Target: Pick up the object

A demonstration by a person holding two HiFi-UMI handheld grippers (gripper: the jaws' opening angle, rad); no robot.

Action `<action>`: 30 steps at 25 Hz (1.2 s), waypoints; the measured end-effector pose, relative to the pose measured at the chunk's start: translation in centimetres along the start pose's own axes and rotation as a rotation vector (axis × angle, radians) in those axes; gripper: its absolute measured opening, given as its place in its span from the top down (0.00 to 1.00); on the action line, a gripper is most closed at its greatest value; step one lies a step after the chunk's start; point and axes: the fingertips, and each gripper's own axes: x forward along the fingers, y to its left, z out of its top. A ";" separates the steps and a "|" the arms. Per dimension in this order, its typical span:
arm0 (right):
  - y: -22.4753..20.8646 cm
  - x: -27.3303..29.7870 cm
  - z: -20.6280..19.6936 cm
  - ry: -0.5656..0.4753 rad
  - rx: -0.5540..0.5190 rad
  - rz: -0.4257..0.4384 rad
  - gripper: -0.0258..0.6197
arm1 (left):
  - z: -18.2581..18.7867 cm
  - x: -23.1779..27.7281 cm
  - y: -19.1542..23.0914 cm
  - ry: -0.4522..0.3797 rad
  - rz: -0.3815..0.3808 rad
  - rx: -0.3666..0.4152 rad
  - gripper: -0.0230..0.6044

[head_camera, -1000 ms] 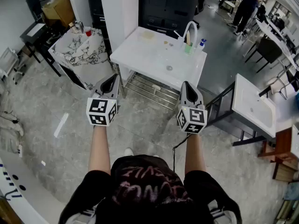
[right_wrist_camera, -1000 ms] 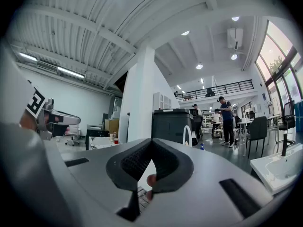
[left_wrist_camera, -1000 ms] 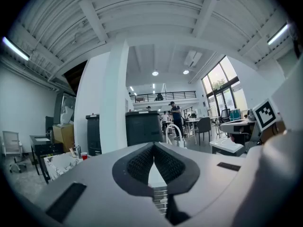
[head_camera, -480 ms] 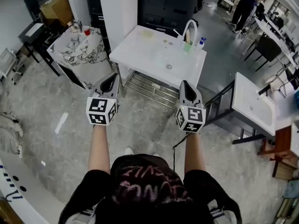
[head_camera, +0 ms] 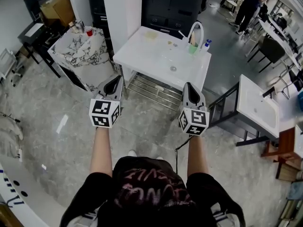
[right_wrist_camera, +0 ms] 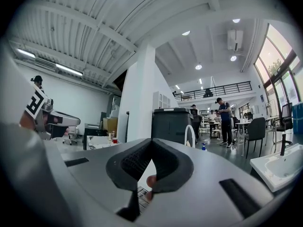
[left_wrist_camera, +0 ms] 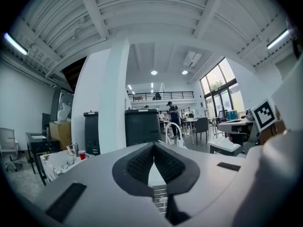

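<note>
A white sink table (head_camera: 151, 56) stands ahead of me with a white arched faucet (head_camera: 194, 32), a green cup (head_camera: 192, 48) and a small blue bottle (head_camera: 205, 44) at its far edge. My left gripper (head_camera: 115, 82) is held level over the floor short of the table's near left corner, its jaws shut and empty. Short of the near right corner, my right gripper (head_camera: 189, 87) also has its tips together with nothing in them. In the left gripper view the left gripper (left_wrist_camera: 154, 145) points at the faucet (left_wrist_camera: 173, 130). The right gripper (right_wrist_camera: 151, 142) has the faucet (right_wrist_camera: 189, 143) just to its right.
A marble-topped table (head_camera: 83, 51) with a red cup (head_camera: 89, 32) stands at the left. Behind the sink table are a white pillar (head_camera: 120, 8) and a black cabinet (head_camera: 170, 6). A second white basin unit (head_camera: 258, 110) is at the right. A wire shelf (head_camera: 151, 89) lies under the sink table.
The whole view has edged slightly toward the white table, and the right gripper has shifted a little with it. Both pairs of jaws stay shut.
</note>
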 end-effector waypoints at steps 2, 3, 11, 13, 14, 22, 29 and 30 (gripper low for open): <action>0.9 0.4 0.0 0.003 -0.009 -0.003 0.94 | -0.1 0.1 0.8 -0.004 -0.008 -0.002 0.94; 1.3 0.5 0.0 0.005 -0.013 -0.005 0.94 | -0.2 0.1 1.2 -0.005 -0.013 -0.002 0.94; 4.5 1.3 0.7 -0.016 0.000 -0.038 0.94 | -0.7 -0.6 3.8 -0.014 -0.051 -0.016 0.94; 5.0 1.4 0.6 -0.019 0.002 -0.045 0.94 | -0.8 -0.7 4.3 -0.015 -0.059 -0.018 0.94; 5.1 1.4 0.6 -0.020 0.003 -0.049 0.94 | -0.8 -0.6 4.4 -0.016 -0.064 -0.017 0.94; 5.7 3.2 0.5 -0.029 0.011 -0.056 0.94 | -0.8 0.6 5.5 -0.026 -0.085 -0.003 0.94; 6.1 6.8 0.3 -0.033 0.013 -0.036 0.94 | -1.2 3.3 7.3 -0.025 -0.085 -0.007 0.94; 6.0 7.4 0.2 -0.034 0.014 -0.034 0.94 | -1.3 3.9 7.5 -0.024 -0.085 -0.007 0.94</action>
